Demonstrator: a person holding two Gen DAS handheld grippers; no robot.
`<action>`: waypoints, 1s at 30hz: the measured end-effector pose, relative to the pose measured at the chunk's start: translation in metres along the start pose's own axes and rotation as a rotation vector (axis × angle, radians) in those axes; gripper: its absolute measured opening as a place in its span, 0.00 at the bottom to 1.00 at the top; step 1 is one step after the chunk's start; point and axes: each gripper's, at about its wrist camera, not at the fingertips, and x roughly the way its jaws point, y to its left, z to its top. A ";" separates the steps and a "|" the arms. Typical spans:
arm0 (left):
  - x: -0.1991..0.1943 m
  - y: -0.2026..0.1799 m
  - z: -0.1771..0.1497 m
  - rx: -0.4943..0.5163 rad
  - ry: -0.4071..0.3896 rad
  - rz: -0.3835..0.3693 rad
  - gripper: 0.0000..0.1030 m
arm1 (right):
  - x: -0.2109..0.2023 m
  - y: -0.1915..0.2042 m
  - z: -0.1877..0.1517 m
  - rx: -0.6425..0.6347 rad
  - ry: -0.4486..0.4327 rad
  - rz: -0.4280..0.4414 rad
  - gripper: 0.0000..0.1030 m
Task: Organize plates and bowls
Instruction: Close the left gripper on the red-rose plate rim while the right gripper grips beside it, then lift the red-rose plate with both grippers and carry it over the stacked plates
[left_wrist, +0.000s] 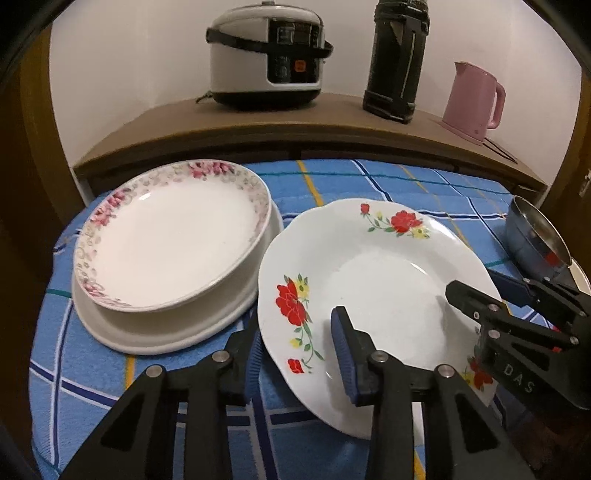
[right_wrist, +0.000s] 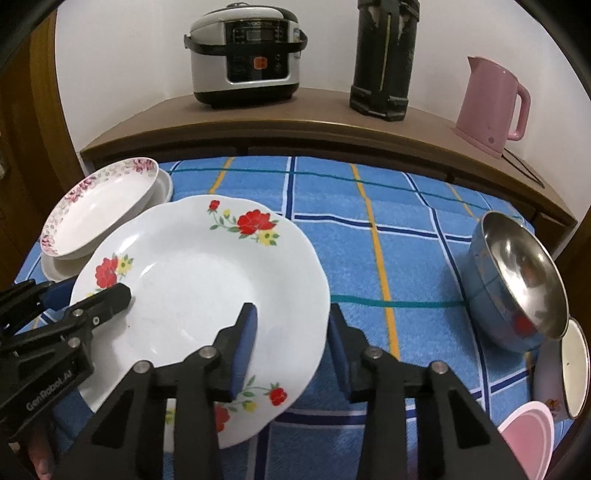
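Note:
A white plate with red flowers (left_wrist: 373, 291) is lifted and tilted above the blue checked cloth; it also shows in the right wrist view (right_wrist: 192, 291). My left gripper (left_wrist: 295, 354) straddles its left rim, one finger above and one below, jaws wide. My right gripper (right_wrist: 291, 343) straddles its right rim the same way, and its finger shows in the left wrist view (left_wrist: 469, 295). A pink-flowered plate (left_wrist: 170, 232) sits on a plain white plate (left_wrist: 155, 332) at the left. A steel bowl (right_wrist: 517, 280) lies tilted at the right.
A rice cooker (right_wrist: 245, 51), a dark flask (right_wrist: 384, 59) and a pink kettle (right_wrist: 491, 103) stand on the wooden shelf behind. A small white bowl (right_wrist: 574, 369) and a pink bowl (right_wrist: 528, 439) sit at the right edge.

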 end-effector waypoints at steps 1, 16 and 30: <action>-0.002 0.000 0.000 0.002 -0.013 0.011 0.37 | 0.000 0.001 0.000 0.002 0.002 0.009 0.36; -0.015 0.003 0.005 -0.013 -0.104 0.085 0.37 | -0.020 0.006 0.004 0.003 -0.099 0.046 0.33; -0.034 0.000 0.009 -0.046 -0.165 0.082 0.37 | -0.051 0.006 0.014 0.001 -0.208 0.050 0.33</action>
